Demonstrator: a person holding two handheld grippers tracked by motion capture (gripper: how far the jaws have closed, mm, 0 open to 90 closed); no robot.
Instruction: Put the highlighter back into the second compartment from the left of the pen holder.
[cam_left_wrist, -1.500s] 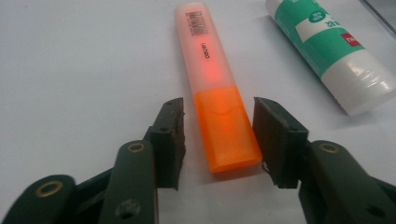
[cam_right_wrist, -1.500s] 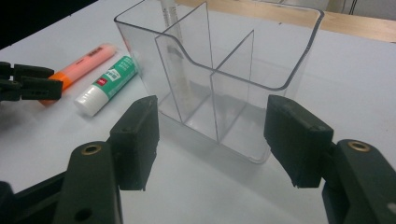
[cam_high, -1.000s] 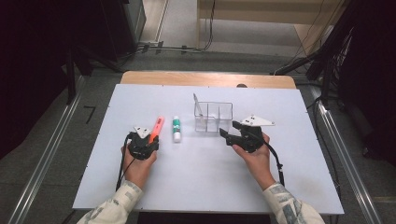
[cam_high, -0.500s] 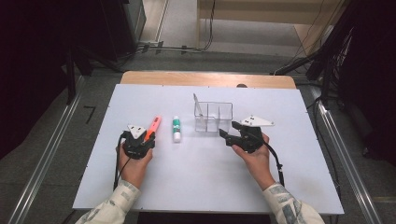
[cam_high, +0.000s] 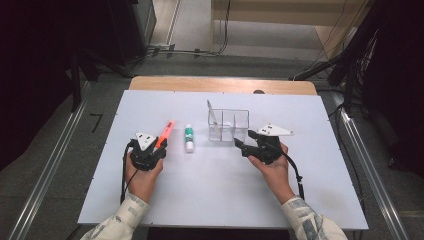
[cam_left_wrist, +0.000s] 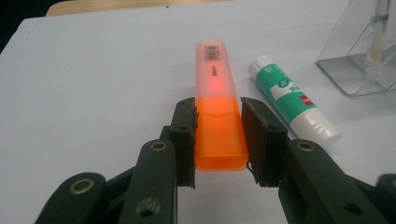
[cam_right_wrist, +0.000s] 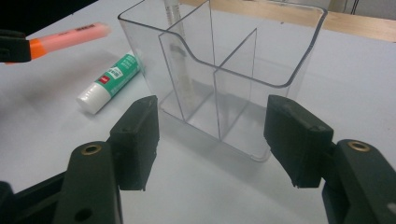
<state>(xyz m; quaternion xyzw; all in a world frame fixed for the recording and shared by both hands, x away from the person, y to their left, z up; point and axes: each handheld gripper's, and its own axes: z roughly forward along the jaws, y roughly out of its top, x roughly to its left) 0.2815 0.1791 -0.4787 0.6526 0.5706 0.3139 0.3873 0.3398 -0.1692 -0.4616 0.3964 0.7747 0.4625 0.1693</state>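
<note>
An orange highlighter (cam_high: 165, 132) with a clear pink cap (cam_left_wrist: 215, 84) points away from me over the white table. My left gripper (cam_high: 158, 146) is shut on its orange rear end, one jaw pressed to each side (cam_left_wrist: 218, 126). Just right of it a green-and-white glue stick (cam_high: 188, 138) (cam_left_wrist: 289, 100) lies flat. A clear divided organizer (cam_high: 228, 125) (cam_right_wrist: 261, 60) stands at mid-table, with a thin pen (cam_right_wrist: 180, 70) leaning in its far left compartment. In front of the organizer, my right gripper (cam_high: 241, 145) (cam_right_wrist: 212, 140) stands open and holds nothing.
The white table top (cam_high: 215, 200) has a wooden strip (cam_high: 220, 84) along its far edge. Beyond it are a dark floor and cables. Metal rails run along both sides of the table.
My left gripper has shifted slightly left and toward the person with the highlighter in it. The right gripper has hardly moved.
</note>
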